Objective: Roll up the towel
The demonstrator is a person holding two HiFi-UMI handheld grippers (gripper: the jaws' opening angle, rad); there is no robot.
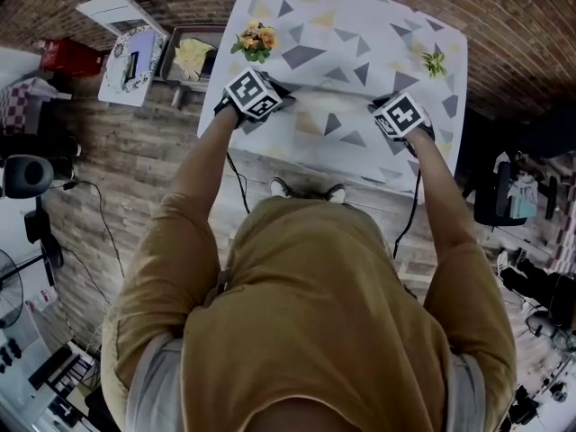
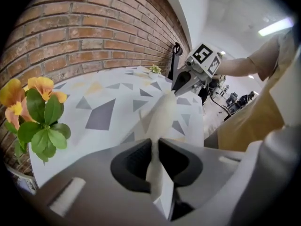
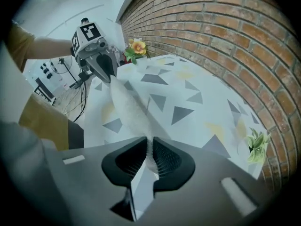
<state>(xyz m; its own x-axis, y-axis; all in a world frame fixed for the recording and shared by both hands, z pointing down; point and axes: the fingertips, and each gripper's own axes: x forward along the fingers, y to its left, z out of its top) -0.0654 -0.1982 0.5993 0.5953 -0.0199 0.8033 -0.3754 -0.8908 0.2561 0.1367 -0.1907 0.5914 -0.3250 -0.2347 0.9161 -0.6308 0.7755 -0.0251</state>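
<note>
The towel [image 1: 346,48] is white with grey and yellow triangles and lies spread over the table. My left gripper [image 1: 267,108] is shut on a pinched fold of it near the left edge. My right gripper [image 1: 389,126] is shut on the same fold near the right edge. In the left gripper view the cloth runs as a raised ridge [image 2: 162,109] from my left gripper [image 2: 155,147] to the right gripper [image 2: 181,85]. The right gripper view shows the same ridge [image 3: 127,102] between my right gripper [image 3: 151,150] and the left gripper [image 3: 106,72].
An orange and yellow flower plant [image 1: 256,40] stands on the towel's far left corner. A small green plant [image 1: 436,62] stands at the far right. A brick wall [image 3: 225,27] runs along the table's far side. A tray with yellow cloth [image 1: 193,57] sits left of the table.
</note>
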